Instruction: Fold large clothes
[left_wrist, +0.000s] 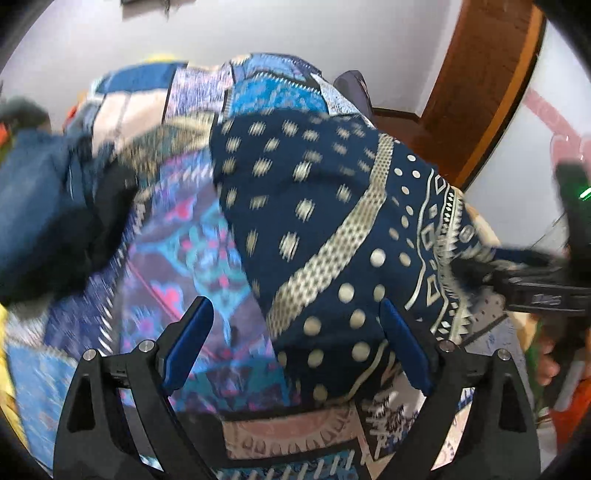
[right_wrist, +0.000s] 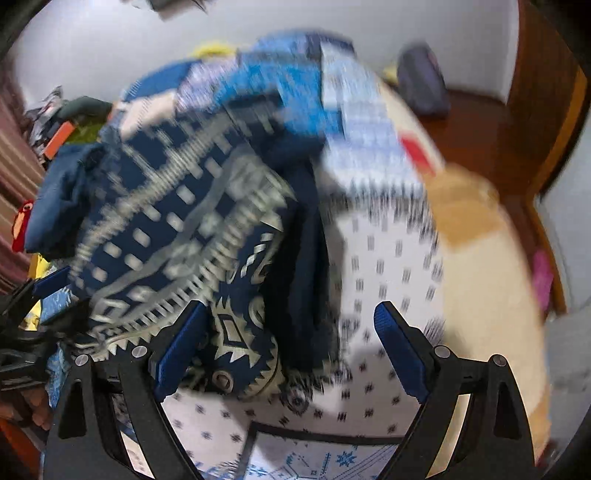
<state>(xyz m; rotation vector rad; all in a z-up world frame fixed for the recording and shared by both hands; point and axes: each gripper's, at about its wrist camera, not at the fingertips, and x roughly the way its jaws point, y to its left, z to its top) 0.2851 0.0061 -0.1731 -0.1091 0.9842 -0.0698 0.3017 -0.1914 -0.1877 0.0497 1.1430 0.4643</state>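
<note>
A navy garment with cream dots and geometric bands (left_wrist: 325, 229) lies bunched on a patchwork bedspread (left_wrist: 177, 258). My left gripper (left_wrist: 295, 325) is open just above it, blue pads spread wide, nothing between them. The same garment (right_wrist: 177, 236) shows in the blurred right wrist view, heaped at the left. My right gripper (right_wrist: 291, 332) is open, its left pad beside the garment's near edge, its right pad over a white dotted patch of the bedspread (right_wrist: 388, 266). The right gripper's body also shows at the right edge of the left wrist view (left_wrist: 546, 288).
A plain blue garment (left_wrist: 33, 206) lies to the left of the navy one and also shows in the right wrist view (right_wrist: 55, 199). A white wall (left_wrist: 295, 29) and a brown wooden door frame (left_wrist: 476, 88) stand behind. A dark bag (right_wrist: 421, 81) sits far back.
</note>
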